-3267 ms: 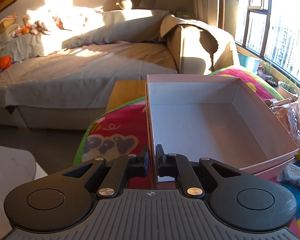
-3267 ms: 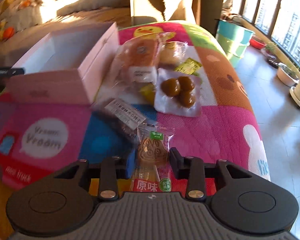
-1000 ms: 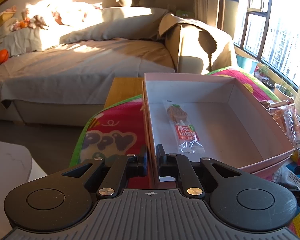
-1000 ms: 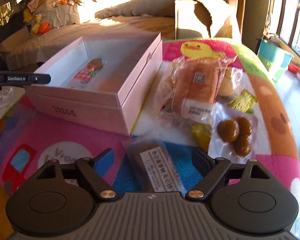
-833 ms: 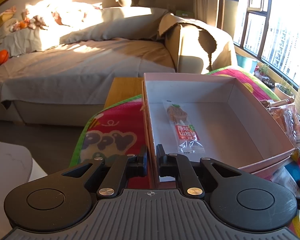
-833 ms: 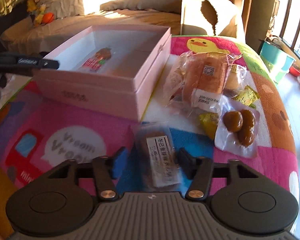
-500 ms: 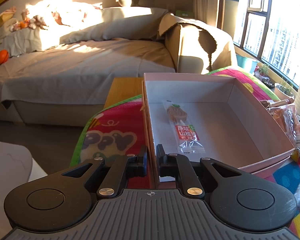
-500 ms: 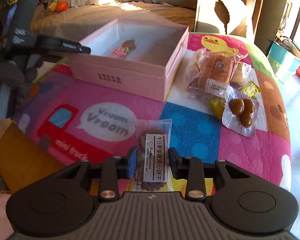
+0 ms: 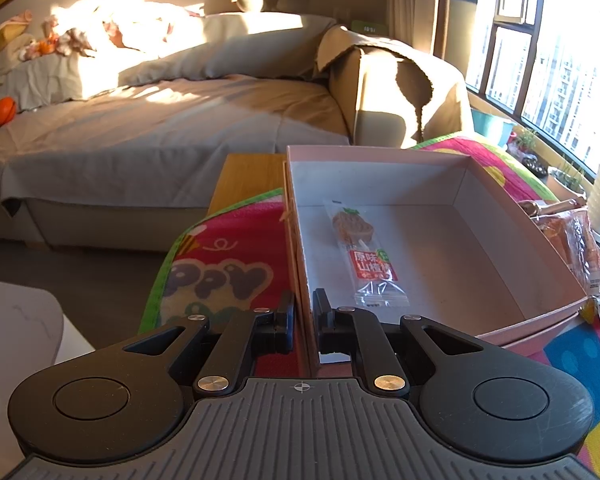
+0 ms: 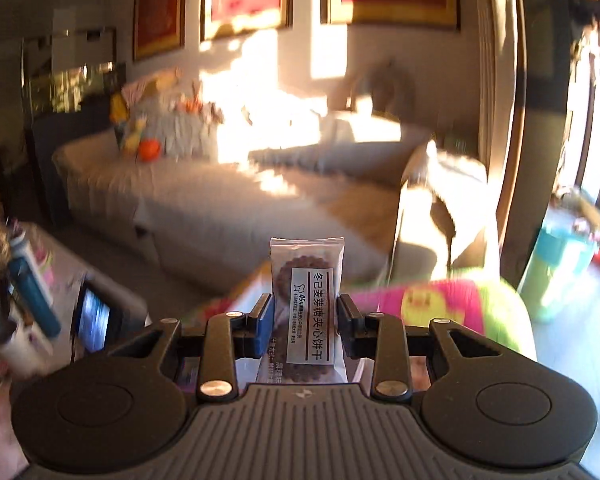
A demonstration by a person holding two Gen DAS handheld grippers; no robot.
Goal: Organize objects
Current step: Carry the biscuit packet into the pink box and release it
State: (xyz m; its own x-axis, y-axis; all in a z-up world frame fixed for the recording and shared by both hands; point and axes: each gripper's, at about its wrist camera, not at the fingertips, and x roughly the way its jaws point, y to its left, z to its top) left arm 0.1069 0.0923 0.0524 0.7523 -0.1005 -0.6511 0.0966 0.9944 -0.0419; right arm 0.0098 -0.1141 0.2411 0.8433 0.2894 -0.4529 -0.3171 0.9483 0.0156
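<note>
Jaws of the left gripper [image 9: 302, 312] pinch the box [image 9: 496, 200] wall at the counter's left edge; the right gripper [image 10: 305, 320] clamps a biscuit pack [image 10: 308, 292] aloft. Slick wrap could slip out mid-swing, or miss the box beside the candy [image 9: 364, 256].

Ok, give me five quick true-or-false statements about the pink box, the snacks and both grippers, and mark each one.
1. The left gripper is clamped on the pink box wall. True.
2. The pink box holds nothing. False: one red-labelled snack packet lies inside.
3. The right gripper holds a biscuit packet. True.
4. The biscuit packet lies flat on the mat. False: it is held up in the air, upright between the fingers.
5. The bread bag sits inside the box. False: it lies outside, beyond the box's right wall.
</note>
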